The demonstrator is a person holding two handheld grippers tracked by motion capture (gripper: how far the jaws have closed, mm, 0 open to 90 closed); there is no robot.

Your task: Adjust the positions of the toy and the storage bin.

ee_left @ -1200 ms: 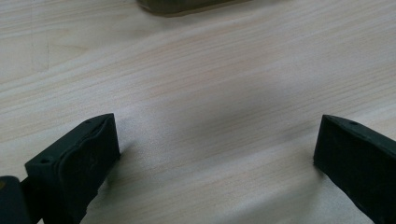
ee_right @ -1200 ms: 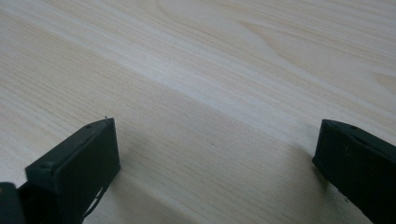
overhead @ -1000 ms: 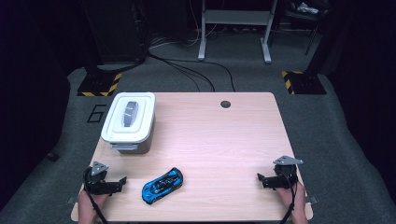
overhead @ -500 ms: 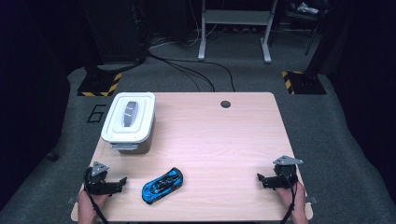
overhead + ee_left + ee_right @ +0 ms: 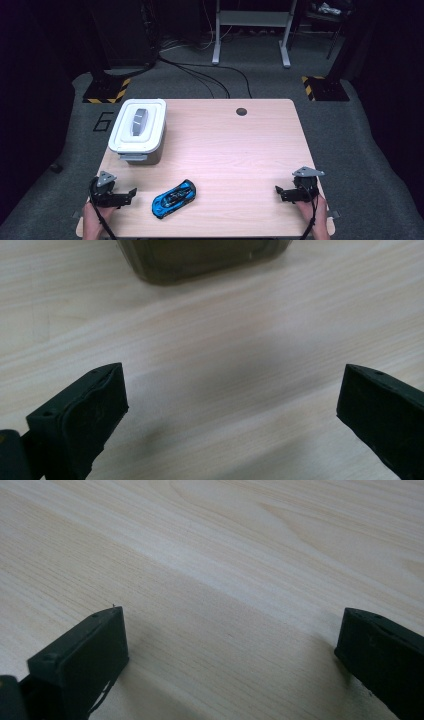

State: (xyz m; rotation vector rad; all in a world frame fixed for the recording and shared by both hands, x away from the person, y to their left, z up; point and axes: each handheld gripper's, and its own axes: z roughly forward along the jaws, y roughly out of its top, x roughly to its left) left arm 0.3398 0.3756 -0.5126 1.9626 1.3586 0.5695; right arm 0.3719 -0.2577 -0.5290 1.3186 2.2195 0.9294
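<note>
Lighting: bench (image 5: 250, 150) evenly lit from overhead; surroundings nearly black. Shadows: soft, short. Focus: high view slightly soft; gripper views blurred at near jaws.

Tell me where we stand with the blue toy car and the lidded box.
Nothing looks done yet: the blue toy car lies on the table, apart from the lidded box, whose lid is on. Nothing is in hand; the left claw and right claw are both open and empty. Grasping the car, probably with the nearer left claw, and everything after it remains.

High view overlooks table (image 5: 240, 150); gripper views skim it.
</note>
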